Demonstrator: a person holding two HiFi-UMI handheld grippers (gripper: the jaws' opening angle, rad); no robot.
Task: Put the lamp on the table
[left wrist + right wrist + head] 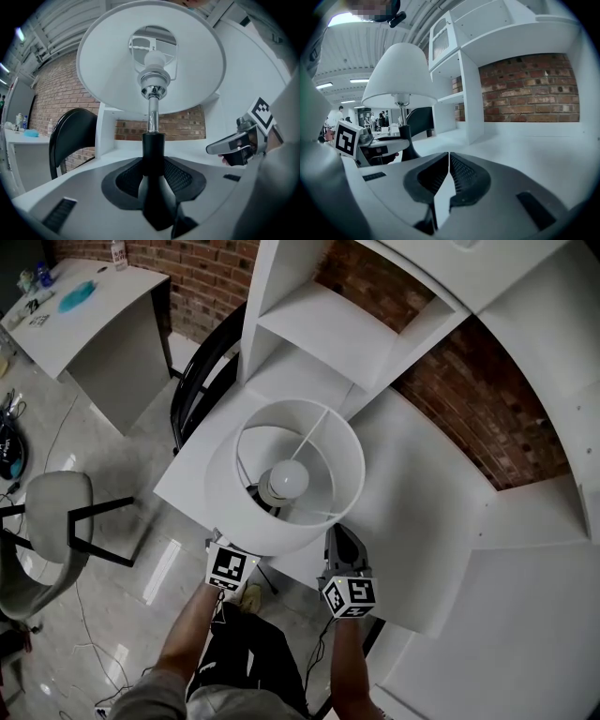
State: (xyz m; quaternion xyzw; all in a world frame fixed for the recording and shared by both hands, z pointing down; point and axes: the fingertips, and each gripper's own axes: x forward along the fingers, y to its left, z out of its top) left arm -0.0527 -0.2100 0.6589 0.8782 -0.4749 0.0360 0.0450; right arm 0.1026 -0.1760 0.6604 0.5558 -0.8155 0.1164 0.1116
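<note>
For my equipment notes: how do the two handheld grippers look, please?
Both the left gripper and right gripper have smooth grey bodies with black, mesh-textured pads. Each carries a white cube bearing black square markers. The forearms are bare, without sleeves.

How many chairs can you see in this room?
2. A black chair stands against the table that the lamp is on. A grey chair stands apart at the left of the head view. More may be hidden out of view.
</note>
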